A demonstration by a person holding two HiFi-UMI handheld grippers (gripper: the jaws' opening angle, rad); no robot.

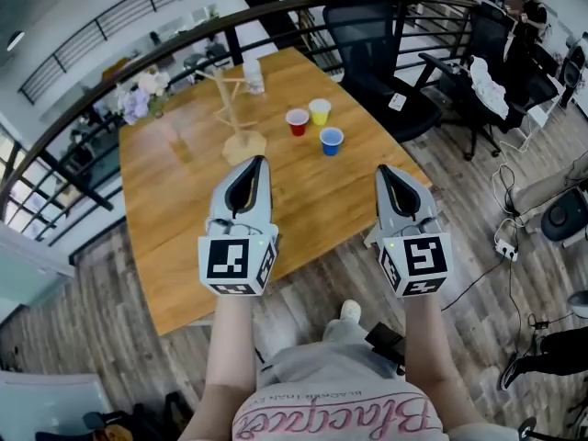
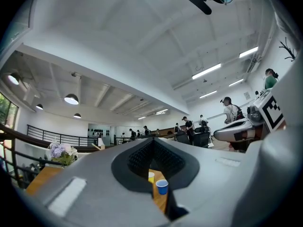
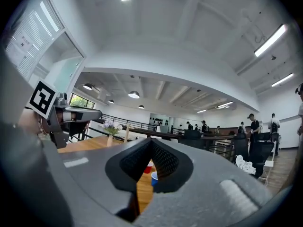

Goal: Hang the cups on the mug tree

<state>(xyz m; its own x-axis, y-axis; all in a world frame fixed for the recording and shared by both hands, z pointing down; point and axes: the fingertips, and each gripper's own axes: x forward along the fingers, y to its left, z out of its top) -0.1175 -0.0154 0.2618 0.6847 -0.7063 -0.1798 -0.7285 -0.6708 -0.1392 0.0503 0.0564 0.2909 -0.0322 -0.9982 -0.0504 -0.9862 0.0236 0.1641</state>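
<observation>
I'd spread the jaws before reaching, then come in level at one rim. The bare wooden mug tree (image 1: 236,108) stands left of the small red plastic cup (image 1: 297,122), yellow cup (image 1: 320,111) and blue cup (image 1: 331,141), all upright on the wooden table (image 1: 184,237), well ahead. My left gripper (image 1: 254,161) is closed on nothing; my right gripper (image 1: 384,169) likewise.

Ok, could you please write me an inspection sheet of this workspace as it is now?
Surface: light wooden table, plank floor around it.
Job's things: wooden mug tree, no cup hung; red plastic cup, yellow plastic cup and blue plastic cup upright beside it.
Clutter: vase of pale flowers, clear jar.
Grippers: left gripper and right gripper both shut, empty.
Cables: white power strip with cables on the floor.
Surroundings: black office chairs, people at the back.
</observation>
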